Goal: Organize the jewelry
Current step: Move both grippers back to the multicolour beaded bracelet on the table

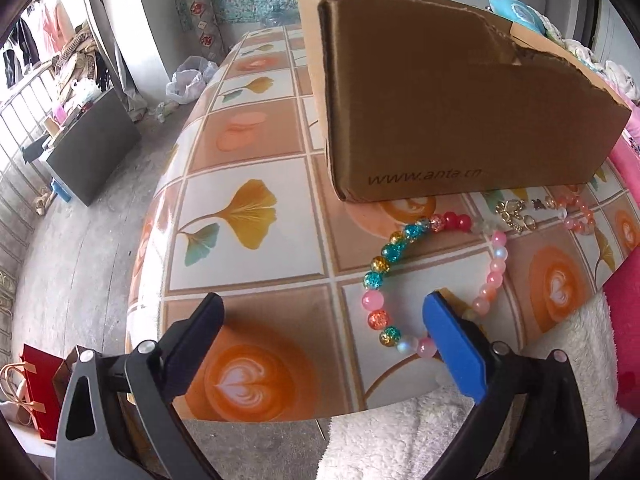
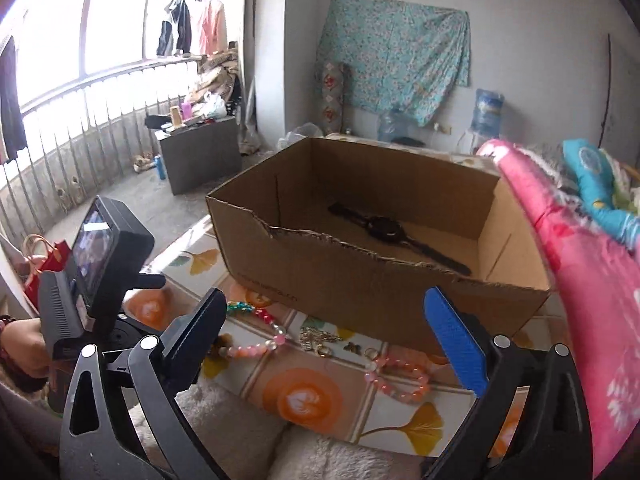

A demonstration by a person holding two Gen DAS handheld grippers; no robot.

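**Left wrist view: open jaws beside the big bead bracelet, box straight ahead**

The left gripper (image 1: 322,338) stands wide open with nothing between its fingers — the blue finger (image 1: 454,350) sits over the near rim of the multicoloured bead bracelet (image 1: 404,258), covering part of the loop, while the black finger (image 1: 198,346) is off to the left over bare tablecloth (image 1: 248,208). So the bracelet lies to the right of the jaw centre and slightly ahead; the loop lies flat, its open ring stretching away from the gripper toward the cardboard box (image 1: 452,100). Judged from this, the left hand needs a shift to the right before closing, so one strand of beads falls between the fingers.

The right gripper (image 2: 326,340) is also wide open and empty, held higher and pointing at the box. Below it lie the smaller pink bracelet (image 2: 400,376), a gold chain piece (image 2: 316,340) and small rings too tiny to make out — all on the tablecloth just in front of the box wall. A black watch (image 2: 396,228) already lies inside the box, lengthwise across its floor.

Nearer hand: the left for the multicoloured bracelet, the right for the pink one. Box is beyond both — the carry goes forward and over the torn front wall.
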